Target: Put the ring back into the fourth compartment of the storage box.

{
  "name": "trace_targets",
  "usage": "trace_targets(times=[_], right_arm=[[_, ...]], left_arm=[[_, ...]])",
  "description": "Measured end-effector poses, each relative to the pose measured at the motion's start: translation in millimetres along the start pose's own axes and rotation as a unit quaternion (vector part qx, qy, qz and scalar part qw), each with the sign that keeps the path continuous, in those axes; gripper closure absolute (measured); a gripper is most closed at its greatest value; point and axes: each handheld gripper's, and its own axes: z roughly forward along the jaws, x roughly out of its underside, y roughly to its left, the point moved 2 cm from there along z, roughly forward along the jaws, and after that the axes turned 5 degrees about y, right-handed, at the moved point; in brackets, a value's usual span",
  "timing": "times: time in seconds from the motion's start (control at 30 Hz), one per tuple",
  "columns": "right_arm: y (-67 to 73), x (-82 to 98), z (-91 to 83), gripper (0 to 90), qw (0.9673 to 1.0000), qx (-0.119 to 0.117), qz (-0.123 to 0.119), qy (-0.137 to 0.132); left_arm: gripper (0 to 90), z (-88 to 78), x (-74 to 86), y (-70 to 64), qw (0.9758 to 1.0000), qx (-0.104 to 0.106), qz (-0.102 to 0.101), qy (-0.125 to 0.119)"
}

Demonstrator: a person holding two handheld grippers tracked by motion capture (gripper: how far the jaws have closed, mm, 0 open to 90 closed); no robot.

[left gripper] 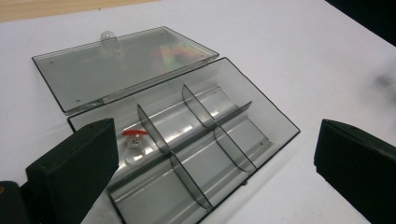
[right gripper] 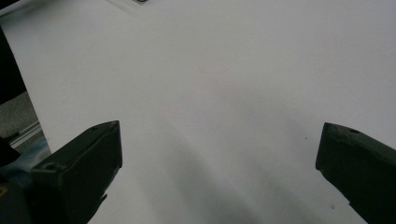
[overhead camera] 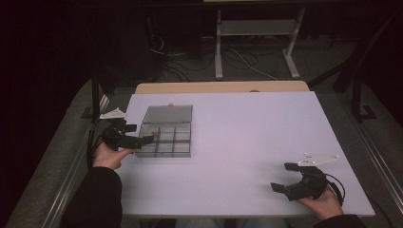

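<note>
Box [left gripper: 196, 135]: six compartments, one red-capped piece [left gripper: 134, 140]; two tongs spread.

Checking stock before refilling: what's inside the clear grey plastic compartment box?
The clear grey plastic compartment box, lid open, holds one small red-capped clear piece in a compartment. The near-left corner is hidden behind the left gripper.

Dim room, brightly lit tabletop, soft focus throughout.

The white table [overhead camera: 247, 137] is evenly lit from above, while the floor and background beyond it are lost in near-black. In the left gripper view, a rainbow sheen and pale glare are seen on the open lid of the clear box [left gripper: 177, 135] ahead of the jaws. Soft grey shadows are cast ahead of the right gripper [right gripper: 219, 172]. The near jaws are rendered dark and slightly blurred, and fine grain is visible everywhere.
</note>
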Motion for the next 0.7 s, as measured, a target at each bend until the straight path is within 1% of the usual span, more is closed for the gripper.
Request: trace_targets(times=[0.1,0.13,0.2,0.27,0.33,0.53,0.6,0.67,0.7], right_arm=[[-0.1,0.0,0.0,0.0,1.0,0.0,0.0,0.0],[-0.1,0.0,0.0,0.0,1.0,0.0,0.0,0.0],[-0.1,0.0,0.0,0.0,1.0,0.0,0.0,0.0],[-0.1,0.1,0.0,0.0,1.0,0.0,0.0,0.001],[-0.2,0.0,-0.1,0.0,1.0,0.0,0.0,0.0],[0.1,0.1,0.0,0.0,1.0,0.001,0.001,0.001],[0.2,0.1,-0.1,0.0,1.0,0.001,0.001,0.001],[-0.1,0.1,-0.2,0.0,1.0,0.001,0.001,0.0],[-0.2,0.1,-0.2,0.0,1.0,0.001,0.001,0.0]], left_arm=[[0.0,-0.6,4.0,-5.7,1.0,0.003,0.007,-0.003],[0.0,-0.4,5.4,-8.2,0.9999,0.004,0.006,-0.007],[0.0,-0.7,8.1,-12.2,0.9999,0.006,0.01,-0.01],[0.0,-0.9,10.6,-16.3,0.9998,0.006,0.016,-0.01],[0.0,-1.2,13.4,-20.7,0.9996,0.011,0.015,-0.019],[0.0,3.3,22.2,-33.0,0.9994,0.017,0.027,-0.015],[0.0,5.1,24.4,-37.3,0.9993,0.02,0.027,-0.018],[0.0,6.4,26.6,-41.3,0.9989,0.026,0.034,-0.018],[0.0,7.2,27.8,-43.5,0.9988,0.029,0.033,-0.019]])
